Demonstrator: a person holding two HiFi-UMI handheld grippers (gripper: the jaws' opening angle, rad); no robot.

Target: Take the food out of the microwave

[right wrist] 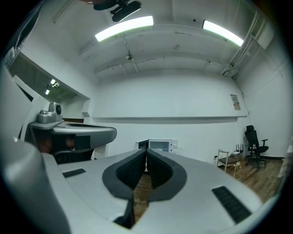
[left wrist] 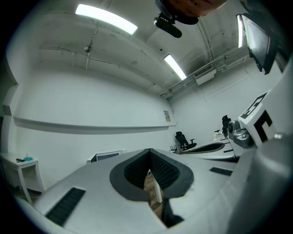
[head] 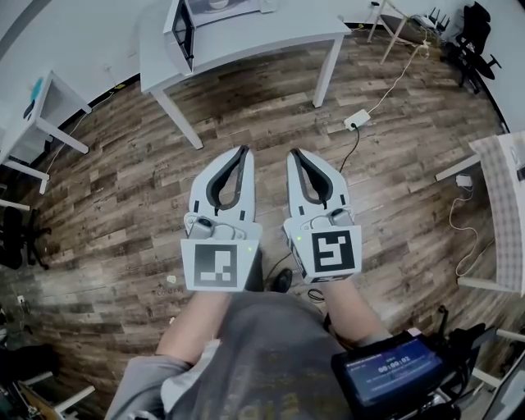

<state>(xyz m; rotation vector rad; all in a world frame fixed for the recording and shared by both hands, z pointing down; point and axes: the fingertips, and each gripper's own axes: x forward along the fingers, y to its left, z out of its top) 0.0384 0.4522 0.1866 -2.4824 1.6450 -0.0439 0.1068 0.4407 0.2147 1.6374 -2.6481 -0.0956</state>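
Jaws are pressed together on our left gripper (head: 244, 152) and right gripper (head: 294, 154), both empty. We're facing the white boxy microwave (right wrist: 161, 145).

Floor (head: 123, 205): dark wood planks.
Worktop (head: 305, 25): white, far centre.
Power strip (head: 356, 120): white, on the floor right of it.
Office chairs (head: 476, 37): black, far right.

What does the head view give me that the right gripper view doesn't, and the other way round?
Only the head view: the power strip on the floor and a lit screen at bottom right. Only the right gripper view: the ceiling lights. Both: the microwave on its table ahead, and the left gripper and right gripper, jaws shut.
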